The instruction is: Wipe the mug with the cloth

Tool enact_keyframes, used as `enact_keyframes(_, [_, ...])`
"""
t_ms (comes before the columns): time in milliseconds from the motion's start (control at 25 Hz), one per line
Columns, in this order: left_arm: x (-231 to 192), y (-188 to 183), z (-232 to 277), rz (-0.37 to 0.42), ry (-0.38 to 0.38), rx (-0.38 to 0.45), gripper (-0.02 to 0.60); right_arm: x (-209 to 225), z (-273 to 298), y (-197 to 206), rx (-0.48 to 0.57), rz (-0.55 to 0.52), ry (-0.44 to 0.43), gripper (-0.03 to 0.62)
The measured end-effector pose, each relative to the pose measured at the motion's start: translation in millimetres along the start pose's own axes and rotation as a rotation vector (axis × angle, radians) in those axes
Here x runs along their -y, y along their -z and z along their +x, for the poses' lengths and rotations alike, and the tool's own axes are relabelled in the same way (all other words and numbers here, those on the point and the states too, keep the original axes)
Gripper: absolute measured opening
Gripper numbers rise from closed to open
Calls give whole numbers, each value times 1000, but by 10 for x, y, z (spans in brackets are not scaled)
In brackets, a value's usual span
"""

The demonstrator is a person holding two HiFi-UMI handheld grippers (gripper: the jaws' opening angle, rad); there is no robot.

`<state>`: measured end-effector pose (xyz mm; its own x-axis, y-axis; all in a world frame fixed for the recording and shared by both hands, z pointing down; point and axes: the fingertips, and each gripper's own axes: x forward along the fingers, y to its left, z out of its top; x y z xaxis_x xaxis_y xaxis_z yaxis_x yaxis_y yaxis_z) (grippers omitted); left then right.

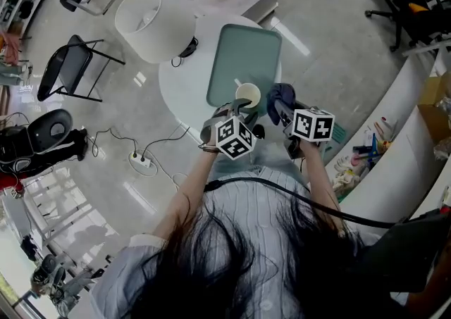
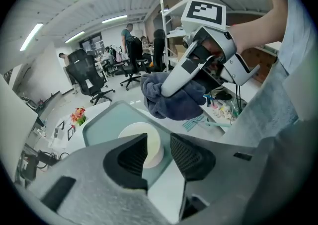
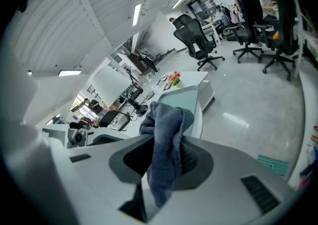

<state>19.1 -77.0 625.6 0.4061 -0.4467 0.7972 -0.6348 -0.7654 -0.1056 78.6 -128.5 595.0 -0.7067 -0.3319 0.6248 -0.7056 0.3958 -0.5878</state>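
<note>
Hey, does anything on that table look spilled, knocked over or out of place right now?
Nothing stands out. The mug stands upright on the green tray, no spill visible, and the cloth hangs clamped in the right gripper.

Slate-blue cloth (image 3: pixel 165 137); cream mug (image 1: pixel 247 94); pale green tray (image 1: pixel 243 50); white table (image 1: pixel 180 85); white lampshade (image 1: pixel 151 20).
</note>
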Motion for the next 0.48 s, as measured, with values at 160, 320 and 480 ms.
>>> enact_keyframes(160, [4,75,125,6,30,-25,143,43,35,-70,-18,-29,10,94])
enact_keyframes(320, [-10,107,211,34,67,-48,141,61,103,-221,-53,-113,11,94])
enact_keyframes(480, [-35,152,242,69,98,-52,141,36,284,-380,-103,-257,-1,94])
